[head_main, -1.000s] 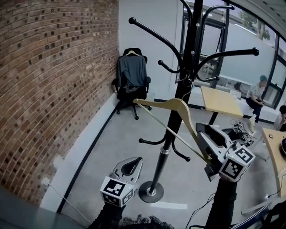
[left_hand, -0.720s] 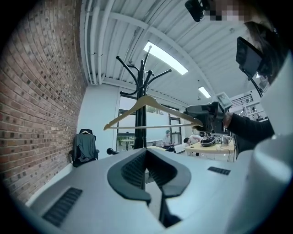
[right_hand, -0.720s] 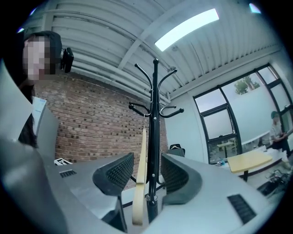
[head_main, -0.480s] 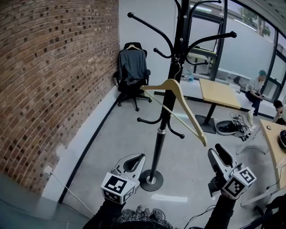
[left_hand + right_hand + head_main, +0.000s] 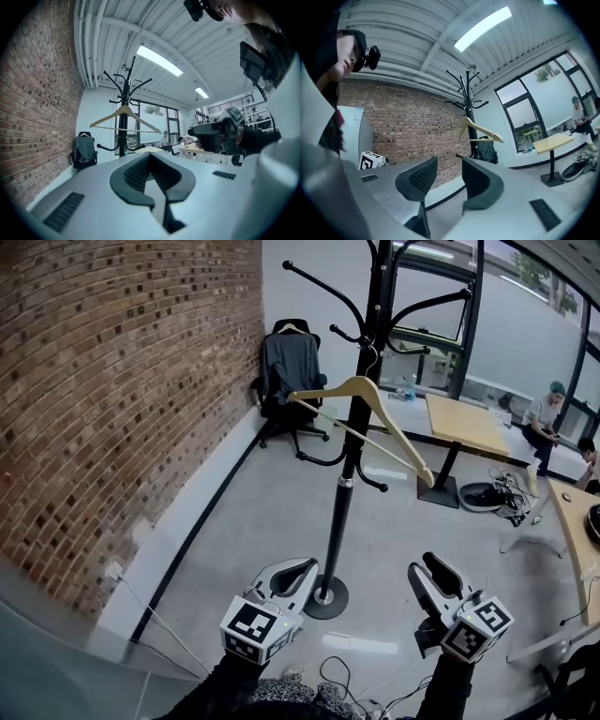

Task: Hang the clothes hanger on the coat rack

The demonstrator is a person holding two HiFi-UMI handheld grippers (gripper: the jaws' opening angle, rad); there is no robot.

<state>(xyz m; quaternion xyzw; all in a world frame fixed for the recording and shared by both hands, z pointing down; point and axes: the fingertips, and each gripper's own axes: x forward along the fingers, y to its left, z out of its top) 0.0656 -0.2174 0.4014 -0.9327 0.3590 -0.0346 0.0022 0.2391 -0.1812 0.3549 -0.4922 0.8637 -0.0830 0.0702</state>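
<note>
The black coat rack (image 5: 339, 521) stands on its round base in the middle of the floor. A wooden clothes hanger (image 5: 328, 388) hangs by its metal hook from one of the rack's upper arms, tilted with its right end lower. Both grippers are low in the head view, well short of the rack. My left gripper (image 5: 302, 570) is shut with nothing in it. My right gripper (image 5: 433, 570) is open and empty. The left gripper view shows the hanger (image 5: 124, 117) on the rack (image 5: 123, 140) beyond my left gripper (image 5: 151, 164). Past my right gripper (image 5: 449, 164), the hanger (image 5: 480, 129) shows too.
A brick wall (image 5: 122, 381) runs along the left. An office chair (image 5: 291, 371) with a grey garment stands in the far corner. A wooden desk (image 5: 464, 423) is behind the rack, with cables (image 5: 506, 493) on the floor and a seated person (image 5: 544, 418) by the windows.
One second ago the hanger's lower end was at my right gripper's jaws. It now hangs free on the rack, and both grippers have drawn back and down from it.
</note>
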